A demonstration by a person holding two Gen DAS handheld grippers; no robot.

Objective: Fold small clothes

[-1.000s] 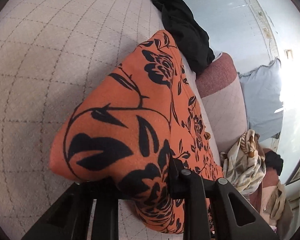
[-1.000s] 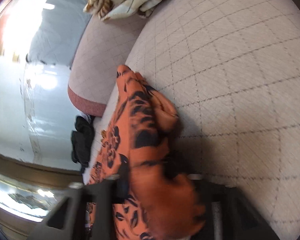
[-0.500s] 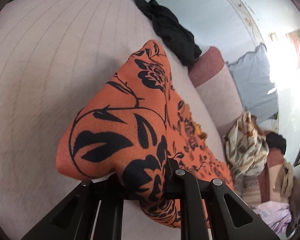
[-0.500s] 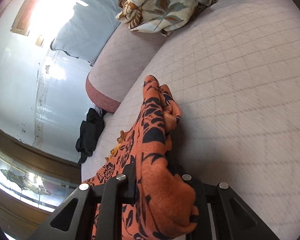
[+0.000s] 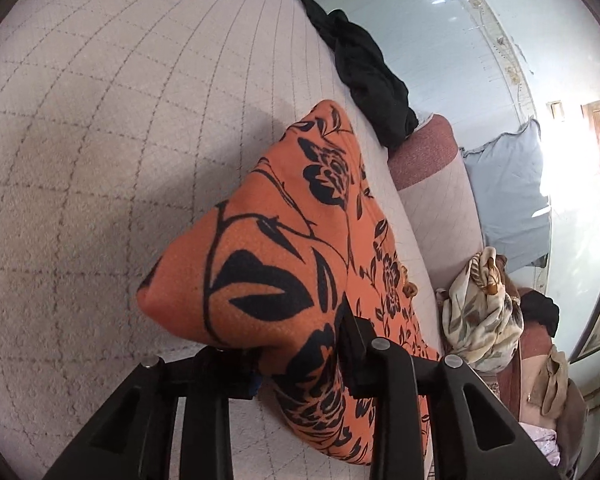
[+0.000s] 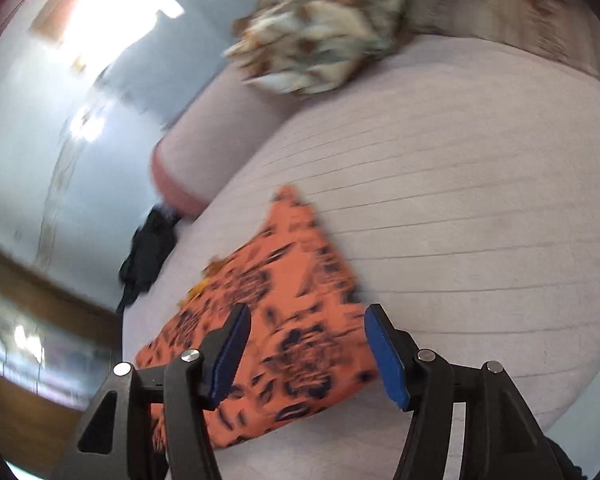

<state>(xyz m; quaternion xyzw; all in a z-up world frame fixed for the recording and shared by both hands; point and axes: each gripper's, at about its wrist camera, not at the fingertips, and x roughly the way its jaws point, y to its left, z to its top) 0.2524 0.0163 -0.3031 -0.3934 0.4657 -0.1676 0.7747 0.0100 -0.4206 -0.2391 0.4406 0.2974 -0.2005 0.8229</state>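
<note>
An orange garment with black flower print (image 5: 300, 256) lies on a quilted beige sofa seat (image 5: 80, 140). My left gripper (image 5: 300, 360) is shut on a lifted fold of it, so the cloth bulges over the fingers. In the right wrist view the garment (image 6: 284, 328) lies flat on the seat (image 6: 480, 220). My right gripper (image 6: 304, 352) is open above it, its blue pads (image 6: 384, 356) bare and holding nothing. That view is blurred by motion.
A black garment (image 5: 364, 64) lies at the far end of the seat, also in the right wrist view (image 6: 148, 252). A cream leaf-print cloth (image 5: 480, 312) is heaped by the pink armrest (image 5: 432, 184). A grey-blue cushion (image 5: 508, 200) stands behind.
My right gripper has opened, let go of the orange garment and pulled back above it. The cloth it held now lies flat. My left gripper still grips its fold.
</note>
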